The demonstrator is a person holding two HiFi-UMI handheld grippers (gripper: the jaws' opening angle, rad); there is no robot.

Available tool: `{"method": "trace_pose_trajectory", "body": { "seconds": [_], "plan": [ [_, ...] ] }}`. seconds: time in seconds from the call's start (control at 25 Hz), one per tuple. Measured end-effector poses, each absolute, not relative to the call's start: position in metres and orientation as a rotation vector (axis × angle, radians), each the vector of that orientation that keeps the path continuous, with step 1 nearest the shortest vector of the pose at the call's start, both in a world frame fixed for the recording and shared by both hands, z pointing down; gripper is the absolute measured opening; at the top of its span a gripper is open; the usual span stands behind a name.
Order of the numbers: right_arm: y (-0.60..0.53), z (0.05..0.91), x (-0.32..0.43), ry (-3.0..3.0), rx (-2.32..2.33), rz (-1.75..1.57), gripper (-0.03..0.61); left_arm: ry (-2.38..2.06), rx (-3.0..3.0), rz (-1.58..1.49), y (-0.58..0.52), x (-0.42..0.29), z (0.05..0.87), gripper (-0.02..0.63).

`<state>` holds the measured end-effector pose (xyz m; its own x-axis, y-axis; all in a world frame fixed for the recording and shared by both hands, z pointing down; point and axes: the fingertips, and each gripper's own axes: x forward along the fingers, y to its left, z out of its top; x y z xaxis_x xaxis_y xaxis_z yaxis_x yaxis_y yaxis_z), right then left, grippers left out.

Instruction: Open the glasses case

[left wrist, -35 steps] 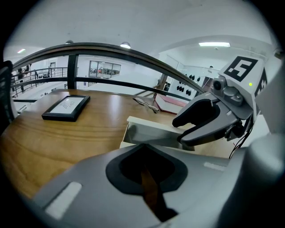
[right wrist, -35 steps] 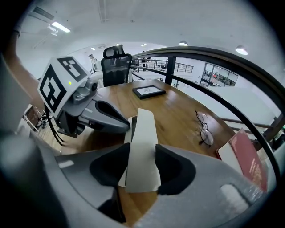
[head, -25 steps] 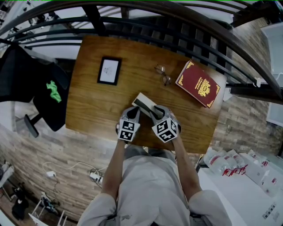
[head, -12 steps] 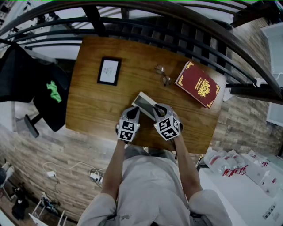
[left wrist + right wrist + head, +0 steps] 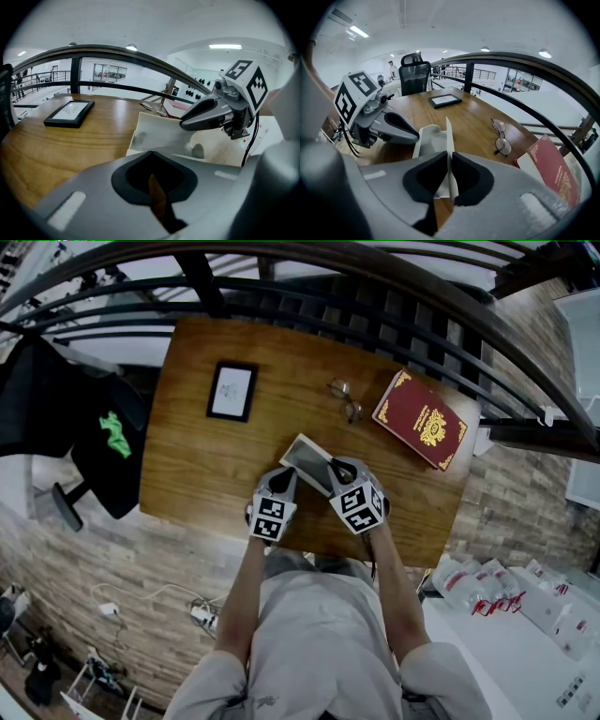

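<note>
We stand at a wooden table (image 5: 206, 456) on a railed gallery, and the work sits at its near edge. Closest to us, the left gripper (image 5: 283, 478) has its jaws together with nothing between them. Its tips rest just at the near-left end of the pale glasses case (image 5: 305, 457), though we cannot tell whether they press on the base. Beside it, the right gripper (image 5: 336, 469) has just been closing its jaws, and they now pinch the thin edge of the lid (image 5: 448, 136), which stands partly raised off the base. We judge the opening to be under way: the lid is caught and lifted but not yet swung fully back. The next move calls for turning the lid round its hinge in an arc while the left gripper steadies the base, since the grip on so thin an edge could slip. Farther off lie the eyeglasses (image 5: 346, 399) and a red booklet (image 5: 420, 418) with a gold crest, with a framed picture (image 5: 232, 390) to the left and the black railing (image 5: 375, 324) beyond.
</note>
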<state>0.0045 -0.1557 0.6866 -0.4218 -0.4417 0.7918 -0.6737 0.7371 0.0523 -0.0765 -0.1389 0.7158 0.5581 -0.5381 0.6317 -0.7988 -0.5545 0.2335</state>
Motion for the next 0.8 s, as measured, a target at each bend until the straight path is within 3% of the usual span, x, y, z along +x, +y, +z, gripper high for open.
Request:
{"method": "trace_pose_trajectory", "body": {
  "seconds": [0.8],
  "plan": [
    [-0.173, 0.691, 0.019, -2.075, 0.888, 0.358, 0.021, -1.079, 2.289, 0.690, -0.139, -0.076, 0.714, 0.021]
  ]
}}
